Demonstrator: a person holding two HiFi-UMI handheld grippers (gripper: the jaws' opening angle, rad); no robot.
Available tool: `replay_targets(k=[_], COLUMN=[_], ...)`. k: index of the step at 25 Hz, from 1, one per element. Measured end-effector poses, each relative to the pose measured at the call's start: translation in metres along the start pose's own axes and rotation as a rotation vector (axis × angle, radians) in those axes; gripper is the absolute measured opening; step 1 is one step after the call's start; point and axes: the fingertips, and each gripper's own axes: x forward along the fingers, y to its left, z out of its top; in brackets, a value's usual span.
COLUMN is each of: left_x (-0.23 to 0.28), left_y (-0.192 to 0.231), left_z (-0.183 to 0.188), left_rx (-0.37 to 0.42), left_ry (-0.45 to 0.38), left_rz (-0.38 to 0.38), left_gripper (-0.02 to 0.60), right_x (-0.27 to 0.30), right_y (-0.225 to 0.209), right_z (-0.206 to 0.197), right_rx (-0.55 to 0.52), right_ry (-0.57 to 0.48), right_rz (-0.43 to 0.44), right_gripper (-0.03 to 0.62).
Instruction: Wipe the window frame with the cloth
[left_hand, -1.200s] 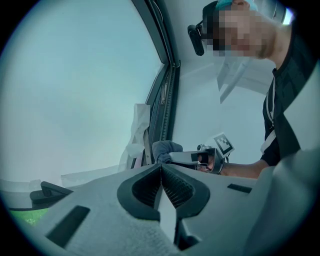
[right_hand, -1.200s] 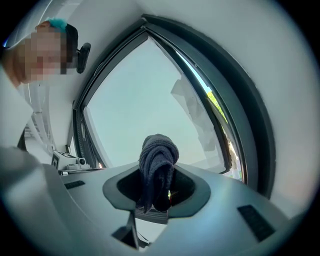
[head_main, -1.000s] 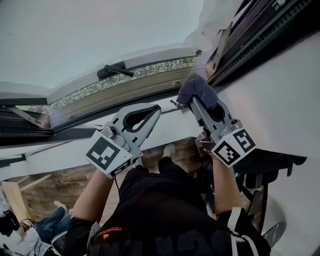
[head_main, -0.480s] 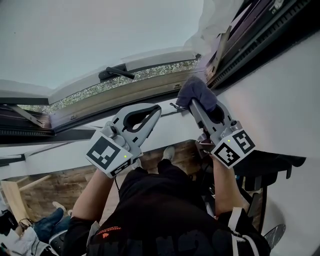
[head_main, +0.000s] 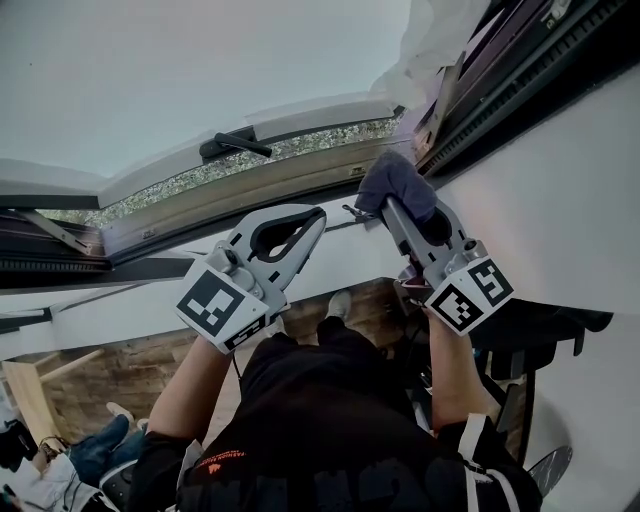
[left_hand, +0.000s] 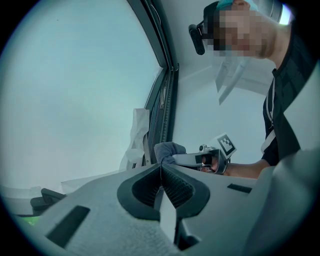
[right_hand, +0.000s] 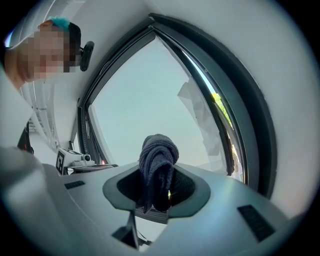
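Observation:
A dark grey-blue cloth (head_main: 397, 178) is bunched in my right gripper (head_main: 390, 207), which is shut on it and holds it against the corner where the lower window frame (head_main: 240, 190) meets the dark side frame (head_main: 500, 85). In the right gripper view the cloth (right_hand: 158, 159) sticks up between the jaws of the right gripper (right_hand: 158, 186), with the dark frame (right_hand: 245, 105) curving beside it. My left gripper (head_main: 318, 218) hovers just left of the cloth, shut and empty. In the left gripper view the left gripper (left_hand: 161, 168) has its jaws pressed together, and the cloth (left_hand: 168, 148) shows beyond.
A black window handle (head_main: 235, 144) sits on the open sash above the left gripper. White torn film (head_main: 425, 40) hangs by the side frame. A white wall (head_main: 560, 200) lies to the right. Wooden floor (head_main: 110, 375) and the person's legs are below.
My left gripper has drifted slightly to the right, towards the cloth. The right gripper and cloth stay at the frame corner, almost unmoved.

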Motion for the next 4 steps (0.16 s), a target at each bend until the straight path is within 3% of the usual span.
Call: replay_targets(k=[4], left_x=[0.0017], left_y=[0.0022], left_z=[0.0001], left_rx=[-0.002], left_ry=[-0.006], left_rz=[0.000], left_gripper=[0.020], right_x=[0.0024], right_y=[-0.0012], right_z=[-0.0007], right_rx=[-0.001], right_ry=[0.004], right_rz=[0.003], right_gripper=[0.112])
